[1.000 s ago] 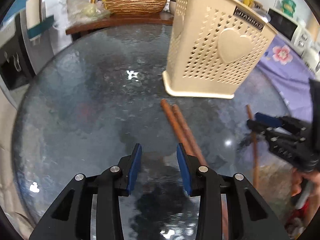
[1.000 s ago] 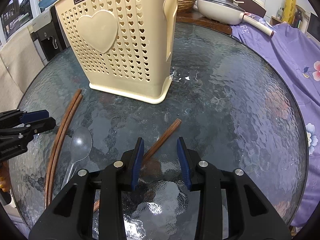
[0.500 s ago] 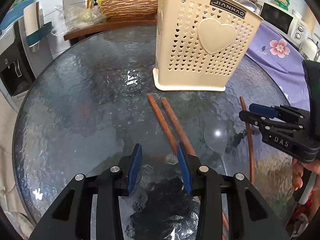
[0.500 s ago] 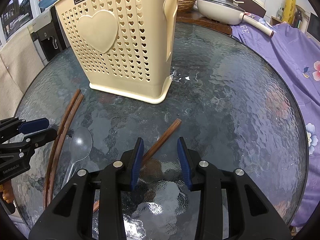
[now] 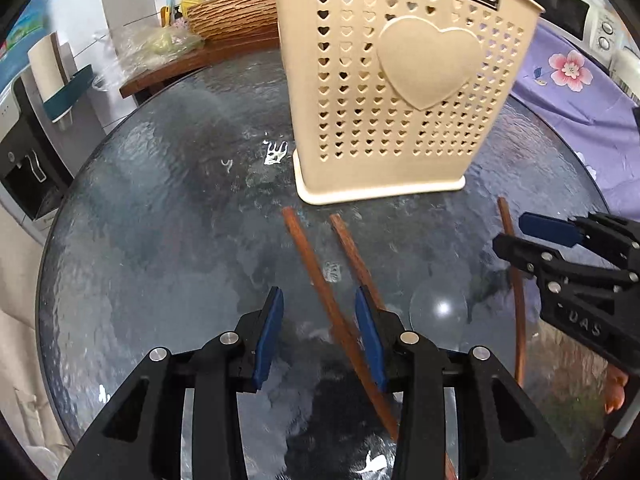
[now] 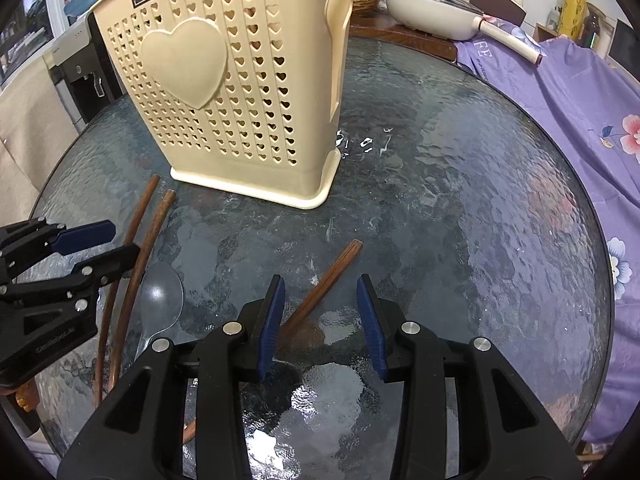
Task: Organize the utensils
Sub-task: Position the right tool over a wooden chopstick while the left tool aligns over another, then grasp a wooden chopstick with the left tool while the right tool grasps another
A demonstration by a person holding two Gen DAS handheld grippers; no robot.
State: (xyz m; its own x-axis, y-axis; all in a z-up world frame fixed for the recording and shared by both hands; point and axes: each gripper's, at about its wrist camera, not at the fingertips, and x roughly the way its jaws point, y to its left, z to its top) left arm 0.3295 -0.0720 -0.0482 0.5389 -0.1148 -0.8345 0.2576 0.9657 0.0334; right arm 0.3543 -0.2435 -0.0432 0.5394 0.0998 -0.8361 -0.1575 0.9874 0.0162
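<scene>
A: Left to right, quick. Left gripper [image 5: 318, 336] first?

B: Its jaws stand apart, nothing pinched. Two chopsticks [image 5: 320, 280] lie on the glass table [image 5: 160, 208], long axes running from near the caddy [image 5: 400, 92] base back toward the gripper. One passes up between the fingers, close to the right pad; the other slips behind that right finger. No pad visibly presses on either.

A: So the pair lies straight ahead of it, roughly along its pointing line?

B: Yes, slightly slanted to the upper left. A squeeze there would likely catch the nearer stick along its length.

A: Next thing over?

B: Clear spoon [image 6: 160, 300], bowl toward the caddy, lying between the two grippers, just beside the pair. Looks a bit nearer the left one.

A: Right gripper [image 6: 320, 320]?

B: Also parted, gripping nothing. A single chopstick [image 6: 324, 284] lies between its fingers, angled from lower left to upper right, tip ahead of the pads. Its lower part runs close by the left pad; contact can't be told.

A: Caddy?

B: Upright, beyond all the sticks, ahead of the left gripper and up-left of the right one. Something brown shows through its holes, unclear what.

A: Which hand for what?

B: Judgement: left is better placed for the pair, right for the single.
</scene>
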